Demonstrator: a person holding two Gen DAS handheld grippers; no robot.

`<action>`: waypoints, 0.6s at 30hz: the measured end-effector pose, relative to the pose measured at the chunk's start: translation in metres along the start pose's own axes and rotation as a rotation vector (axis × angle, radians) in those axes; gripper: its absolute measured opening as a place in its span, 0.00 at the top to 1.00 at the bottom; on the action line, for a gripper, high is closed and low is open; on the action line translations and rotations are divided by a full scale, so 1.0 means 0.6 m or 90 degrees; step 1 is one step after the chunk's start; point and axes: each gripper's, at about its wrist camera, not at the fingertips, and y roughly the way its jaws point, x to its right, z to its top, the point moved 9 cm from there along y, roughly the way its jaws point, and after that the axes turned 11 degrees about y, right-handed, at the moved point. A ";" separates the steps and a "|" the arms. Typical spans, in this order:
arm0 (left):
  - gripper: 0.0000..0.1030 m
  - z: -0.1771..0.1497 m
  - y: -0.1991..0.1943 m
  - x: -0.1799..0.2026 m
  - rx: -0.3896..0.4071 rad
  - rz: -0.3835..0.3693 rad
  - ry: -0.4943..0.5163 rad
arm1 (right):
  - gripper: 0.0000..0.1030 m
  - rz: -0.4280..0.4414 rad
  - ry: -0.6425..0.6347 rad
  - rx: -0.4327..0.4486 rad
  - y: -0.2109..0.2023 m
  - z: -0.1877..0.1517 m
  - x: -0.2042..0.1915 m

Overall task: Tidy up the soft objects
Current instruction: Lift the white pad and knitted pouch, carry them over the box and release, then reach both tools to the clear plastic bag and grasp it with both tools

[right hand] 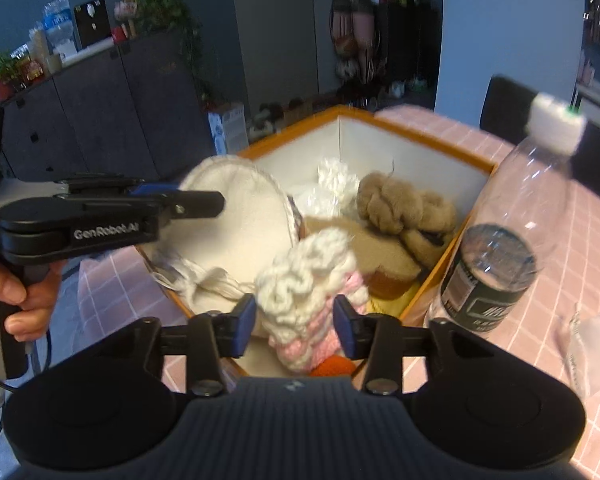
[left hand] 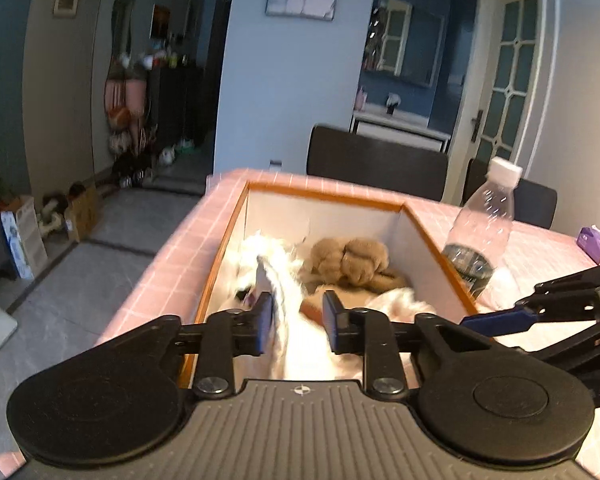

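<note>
My box [right hand: 476,164] sits on the table [right hand: 540,216] near its left edge, the bottle [right hand: 496,248] standing just beside the box's right wall. Inside, the plush [right hand: 392,204] lies toward the far right, a round pad [right hand: 240,216] leans at the left — under my left gripper [right hand: 204,200] — and the knit piece [right hand: 304,280] sits nearest me, between my right gripper's [right hand: 296,324] fingers.

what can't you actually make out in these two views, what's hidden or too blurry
- Left wrist view: the white soft item between the left gripper fingers is motion-blurred; its shape and whether it is gripped are unclear.
- Right wrist view: the knitted white-and-pink piece hides the box floor behind it; the right gripper body cuts off its lower end.
- Right wrist view: the bottle label print is too small and blurred to read.
- Both views: what lies under the brown plush.
</note>
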 end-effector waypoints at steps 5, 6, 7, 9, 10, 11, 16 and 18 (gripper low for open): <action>0.62 0.033 -0.038 0.040 0.076 -0.005 0.034 | 0.39 -0.014 0.000 0.080 -0.072 -0.002 0.011; 0.61 0.037 -0.045 0.053 0.088 -0.016 0.038 | 0.38 -0.019 0.004 0.095 -0.089 -0.004 0.018; 0.60 0.041 -0.049 0.069 0.097 -0.030 0.041 | 0.38 -0.026 0.011 0.109 -0.103 -0.008 0.027; 0.60 0.046 -0.054 0.102 0.108 -0.059 0.046 | 0.36 -0.046 0.026 0.132 -0.130 -0.016 0.048; 0.60 0.047 -0.055 0.119 0.112 -0.074 0.050 | 0.35 -0.059 0.035 0.142 -0.143 -0.021 0.061; 0.59 0.047 -0.055 0.136 0.116 -0.089 0.054 | 0.33 -0.072 0.042 0.150 -0.155 -0.027 0.074; 0.59 0.038 -0.043 0.217 0.112 -0.149 0.080 | 0.31 -0.139 0.094 0.170 -0.198 -0.062 0.150; 0.58 0.033 -0.031 0.246 0.101 -0.170 0.092 | 0.30 -0.159 0.129 0.166 -0.206 -0.080 0.184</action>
